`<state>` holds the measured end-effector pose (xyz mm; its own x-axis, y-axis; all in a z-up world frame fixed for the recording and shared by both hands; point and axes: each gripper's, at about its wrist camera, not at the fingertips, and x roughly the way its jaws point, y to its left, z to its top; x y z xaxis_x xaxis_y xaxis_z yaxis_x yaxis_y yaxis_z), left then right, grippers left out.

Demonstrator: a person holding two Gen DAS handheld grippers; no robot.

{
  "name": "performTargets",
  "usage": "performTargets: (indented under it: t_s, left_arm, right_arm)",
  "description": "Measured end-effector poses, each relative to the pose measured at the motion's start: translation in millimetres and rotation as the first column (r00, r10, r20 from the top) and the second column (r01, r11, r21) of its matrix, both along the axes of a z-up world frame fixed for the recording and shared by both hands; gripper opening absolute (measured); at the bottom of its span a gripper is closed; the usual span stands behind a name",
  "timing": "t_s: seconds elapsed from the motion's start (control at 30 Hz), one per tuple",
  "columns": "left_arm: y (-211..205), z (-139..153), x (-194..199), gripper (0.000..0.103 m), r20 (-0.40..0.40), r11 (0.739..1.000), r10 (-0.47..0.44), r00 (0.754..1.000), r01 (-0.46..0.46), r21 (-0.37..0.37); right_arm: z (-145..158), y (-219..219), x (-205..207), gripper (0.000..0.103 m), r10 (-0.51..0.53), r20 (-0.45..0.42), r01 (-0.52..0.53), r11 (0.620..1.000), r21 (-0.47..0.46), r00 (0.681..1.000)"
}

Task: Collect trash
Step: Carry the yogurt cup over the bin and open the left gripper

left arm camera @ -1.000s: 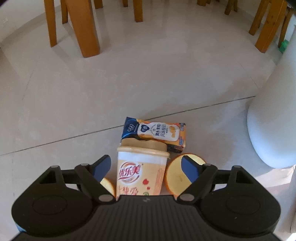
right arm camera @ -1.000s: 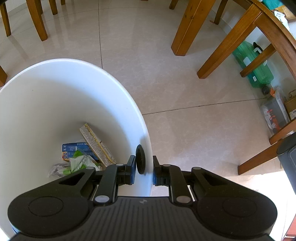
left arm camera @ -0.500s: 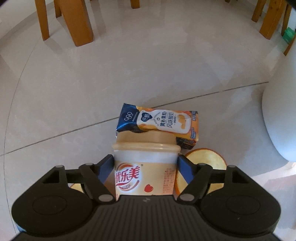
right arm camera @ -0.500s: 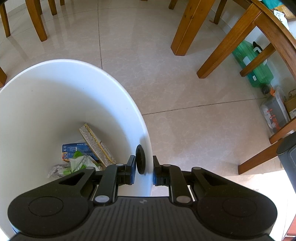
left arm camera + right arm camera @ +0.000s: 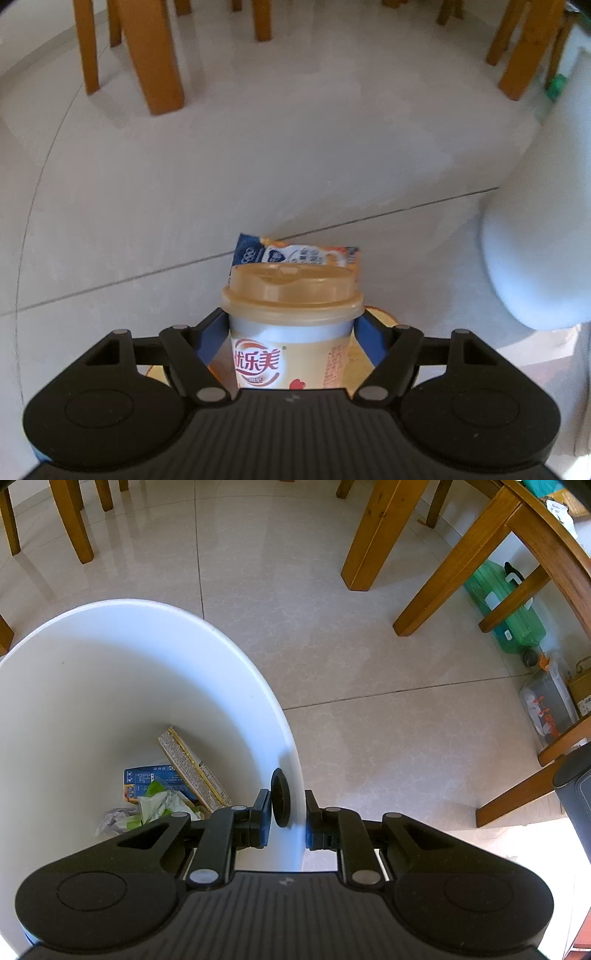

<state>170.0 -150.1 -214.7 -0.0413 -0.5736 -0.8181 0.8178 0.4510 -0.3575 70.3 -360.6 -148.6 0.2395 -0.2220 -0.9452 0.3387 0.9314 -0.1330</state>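
Note:
A beige milk tea cup (image 5: 291, 291) with a tan lid stands upright between the blue pads of my left gripper (image 5: 291, 325), which is shut on its sides and holds it above the floor. Behind the cup a blue and orange drink carton (image 5: 295, 254) lies flat on the tiles. An orange round piece (image 5: 382, 318) shows under the right finger. In the right wrist view my right gripper (image 5: 287, 812) is shut on the rim of the white trash bin (image 5: 221, 635). Cartons and crumpled paper (image 5: 166, 794) lie at the bin's bottom.
The white bin's side (image 5: 535, 258) fills the right edge of the left wrist view. Wooden chair and table legs (image 5: 151, 55) stand on the tiled floor beyond. A wooden table leg (image 5: 373, 535) and a green bottle (image 5: 506, 609) are to the right of the bin.
My left gripper's jaws closed onto the cup, then the cup rose off the floor with them. The carton stayed on the tiles. The right gripper and bin did not move.

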Motion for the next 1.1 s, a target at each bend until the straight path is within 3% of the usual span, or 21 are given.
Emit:
performTargets:
  t_s: [0.2,0.43,0.6,0.73,0.87,1.1]
  left_arm:
    - [16.5,48.2,2.5,0.073,-0.026,0.999,-0.015,1.000,0.014,-0.040]
    - [14.0,168.7,-2.5,0.073,-0.039,0.981,-0.149,0.988,0.143,-0.129]
    - [-6.3,263.7,-9.3,0.074,-0.025,0.934,-0.252,0.967,0.237,-0.266]
    - [-32.8,322.1,-17.5,0.074,-0.017,0.875,-0.310,0.951,0.278,-0.397]
    - [-69.4,342.6,-32.0,0.075,0.038,0.840,-0.322,0.946,0.304,-0.450]
    - [-84.1,311.3,-45.1,0.078,-0.022,0.864,-0.312,0.950,0.275,-0.421]
  right_arm:
    - [-1.1,2.1,0.1,0.020,0.008,-0.002,-0.008,1.000,-0.009,1.000]
    - [-1.5,2.4,-0.3,0.020,0.012,0.000,-0.012,1.000,-0.006,1.000]
    - [-1.6,2.2,-0.4,0.020,0.012,0.000,-0.012,1.000,-0.006,1.000]
    - [-1.6,2.3,-0.3,0.020,0.013,0.000,-0.013,1.000,-0.005,1.000]
    - [-1.1,1.9,0.0,0.020,0.010,0.001,-0.010,1.000,0.006,1.000]
    - [-0.4,0.6,-1.6,0.019,0.017,0.005,-0.017,1.000,0.015,1.000]
